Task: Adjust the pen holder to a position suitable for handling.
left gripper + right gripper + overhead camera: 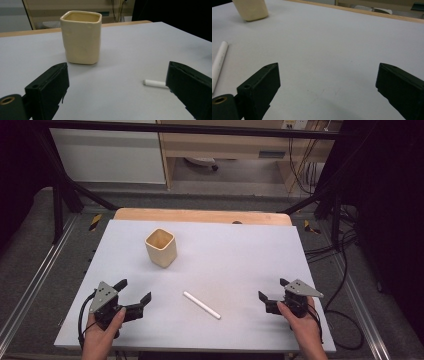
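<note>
High view: nearest the camera, the left hand-held gripper [134, 296] and the right hand-held gripper [271, 290] are held low at the near corners of the bench [235, 255], each with its jaws spread wide and nothing between them. They are set well apart, one to either side, so the work between them is left unobstructed; this is judged a ready stance before a reach. Between them the white stick [201, 305] is laid flat on the bench, slanted, nearer the front edge. Farther off and to the left, the cream cup [161, 248] is stood upright, mouth up, well apart from the stick; it is judged the likely place for it.

In the left gripper view the cup's squared rim [81, 16] and glossy wall are seen side-on, and one stick end [152, 83] is half hidden behind the right-hand jaw. In the right gripper view the stick's length [219, 60] is seen at the left edge, with the cup base [252, 11] at the top left corner.
</note>
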Demonstrator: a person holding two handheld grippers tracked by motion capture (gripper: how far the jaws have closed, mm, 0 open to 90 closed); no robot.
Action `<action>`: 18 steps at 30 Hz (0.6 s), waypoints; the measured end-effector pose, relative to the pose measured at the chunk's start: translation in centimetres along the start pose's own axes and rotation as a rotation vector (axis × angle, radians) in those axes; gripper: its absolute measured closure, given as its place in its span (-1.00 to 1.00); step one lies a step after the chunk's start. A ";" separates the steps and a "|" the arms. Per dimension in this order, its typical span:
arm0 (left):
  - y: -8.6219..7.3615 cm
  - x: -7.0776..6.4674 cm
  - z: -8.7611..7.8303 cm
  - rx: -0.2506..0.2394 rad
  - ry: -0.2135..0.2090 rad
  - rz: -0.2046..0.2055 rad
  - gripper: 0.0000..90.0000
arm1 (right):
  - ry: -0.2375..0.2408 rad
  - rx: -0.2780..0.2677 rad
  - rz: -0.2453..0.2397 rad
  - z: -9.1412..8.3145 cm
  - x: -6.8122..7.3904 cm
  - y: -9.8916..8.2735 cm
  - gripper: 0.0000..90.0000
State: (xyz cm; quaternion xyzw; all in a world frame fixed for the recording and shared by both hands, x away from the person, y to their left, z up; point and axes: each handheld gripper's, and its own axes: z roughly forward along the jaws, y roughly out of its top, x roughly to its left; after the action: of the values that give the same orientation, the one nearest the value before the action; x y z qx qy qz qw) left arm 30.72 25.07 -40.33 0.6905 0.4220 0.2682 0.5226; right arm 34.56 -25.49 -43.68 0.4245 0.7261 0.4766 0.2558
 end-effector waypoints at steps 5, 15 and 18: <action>0.0 0.0 0.0 -0.004 0.002 0.000 -0.89 | 0.011 -0.002 -0.018 0.1 0.4 0.2 -0.85; 0.1 0.2 -0.2 -0.006 0.017 -0.015 -0.90 | 0.032 -0.029 -0.043 -0.1 1.5 0.9 -0.88; 0.1 0.2 -0.2 -0.005 0.020 -0.014 -0.90 | 0.060 -0.013 -0.058 0.1 2.1 1.1 -0.88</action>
State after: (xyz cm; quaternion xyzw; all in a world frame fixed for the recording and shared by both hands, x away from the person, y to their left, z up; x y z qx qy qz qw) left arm 30.72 25.31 -40.20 0.6835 0.4314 0.2723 0.5221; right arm 33.96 -23.41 -42.59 0.3870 0.7424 0.4861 0.2505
